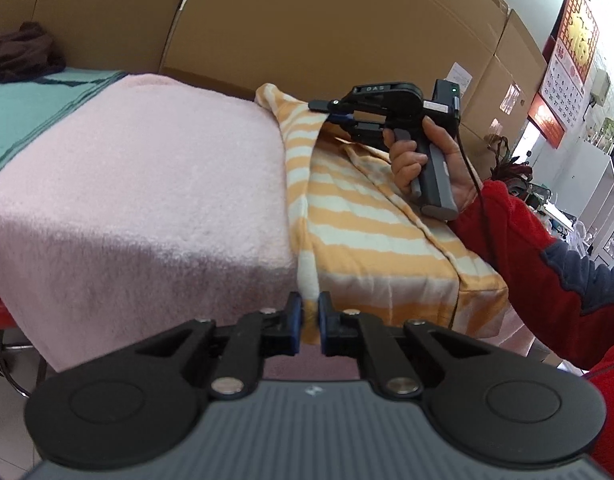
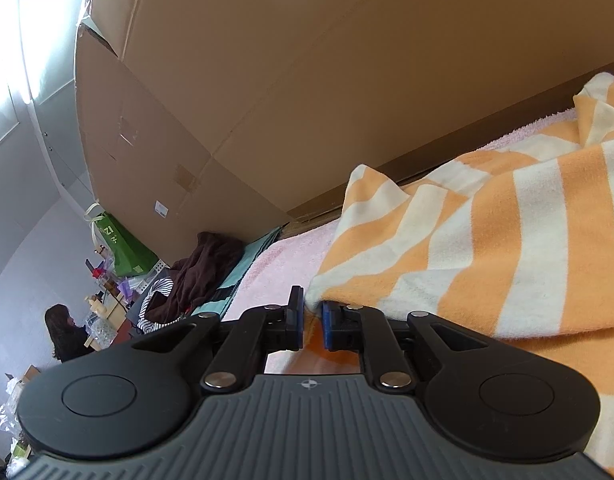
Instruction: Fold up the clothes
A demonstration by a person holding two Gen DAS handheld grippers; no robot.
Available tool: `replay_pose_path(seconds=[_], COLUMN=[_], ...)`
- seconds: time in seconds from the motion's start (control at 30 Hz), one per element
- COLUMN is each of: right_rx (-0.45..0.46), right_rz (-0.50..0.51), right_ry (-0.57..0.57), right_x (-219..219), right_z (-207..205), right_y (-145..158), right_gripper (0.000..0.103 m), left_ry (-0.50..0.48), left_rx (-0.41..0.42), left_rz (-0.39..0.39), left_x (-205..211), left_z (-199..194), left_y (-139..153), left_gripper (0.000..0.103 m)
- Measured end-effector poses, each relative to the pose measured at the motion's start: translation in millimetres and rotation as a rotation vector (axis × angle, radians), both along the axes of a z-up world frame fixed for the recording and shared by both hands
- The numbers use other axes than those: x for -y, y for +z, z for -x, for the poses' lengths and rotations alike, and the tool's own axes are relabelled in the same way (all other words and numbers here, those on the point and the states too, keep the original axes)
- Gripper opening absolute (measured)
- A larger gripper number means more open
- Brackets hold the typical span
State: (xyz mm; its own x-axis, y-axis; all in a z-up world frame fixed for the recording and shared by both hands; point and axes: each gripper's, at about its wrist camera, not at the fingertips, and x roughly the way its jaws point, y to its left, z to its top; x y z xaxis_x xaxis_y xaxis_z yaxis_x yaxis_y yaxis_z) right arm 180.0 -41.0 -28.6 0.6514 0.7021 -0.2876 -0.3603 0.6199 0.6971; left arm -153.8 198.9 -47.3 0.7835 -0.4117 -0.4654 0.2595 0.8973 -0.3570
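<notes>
Your left gripper pinched the striped garment's near edge between closed fingers; your right gripper clamped its far corner.

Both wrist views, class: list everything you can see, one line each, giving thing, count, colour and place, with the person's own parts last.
striped garment: one, orange and white, on the pink blanket, held at two edges.
pink blanket: one, pale pink, covering the work surface.
teal cloth: one, teal, beyond the blanket's far end.
brown clothing pile: one, dark brown, on the teal cloth.
cardboard boxes: several, brown, stacked behind the surface.
wall calendar: one, red and gold, on the wall.
green bag: one, green, past the boxes.
seated person: one, dark hair, far background.
red sleeve: one, red with a grey patch, on the right arm.
left gripper: one, black, shut on the garment's near edge.
right gripper: one, black, shut on the garment's far edge.
</notes>
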Motion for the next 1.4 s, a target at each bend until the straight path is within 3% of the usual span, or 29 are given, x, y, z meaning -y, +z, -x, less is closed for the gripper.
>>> replay_pose_path(seconds=[0.17,0.37,1.0,1.1,1.23,1.4], right_rx=[0.011,0.047,0.022,0.019,0.009,-0.024], right_rz=[0.018,0.056,0.121,0.133,0.152,0.282], right_ry=[-0.011,-0.037,-0.098,-0.099,-0.103,-0.1], right_x=[1,2,6,5,7,5], right_z=[1,5,-1,-1,-1,-3], right_y=[4,12,11,11,13,17], right_gripper=[0.012,0.011,0.013,0.016,0.033,0.036], left_ry=[-0.046,-0.13,-0.255,-0.256,-0.257,-0.298], left_rx=[0.02,0.028,-0.027,-0.038,-0.056,-0.091], left_rz=[-0.091,-0.131,-0.086,-0.084,-0.078,-0.115], left_x=[20,40,78,79,77,78], left_z=[2,0,-20,-22,-24,-24], left_y=[19,25,4,1,-2,-1], left_gripper=[0.004,0.004,0.006,0.006,0.007,0.008])
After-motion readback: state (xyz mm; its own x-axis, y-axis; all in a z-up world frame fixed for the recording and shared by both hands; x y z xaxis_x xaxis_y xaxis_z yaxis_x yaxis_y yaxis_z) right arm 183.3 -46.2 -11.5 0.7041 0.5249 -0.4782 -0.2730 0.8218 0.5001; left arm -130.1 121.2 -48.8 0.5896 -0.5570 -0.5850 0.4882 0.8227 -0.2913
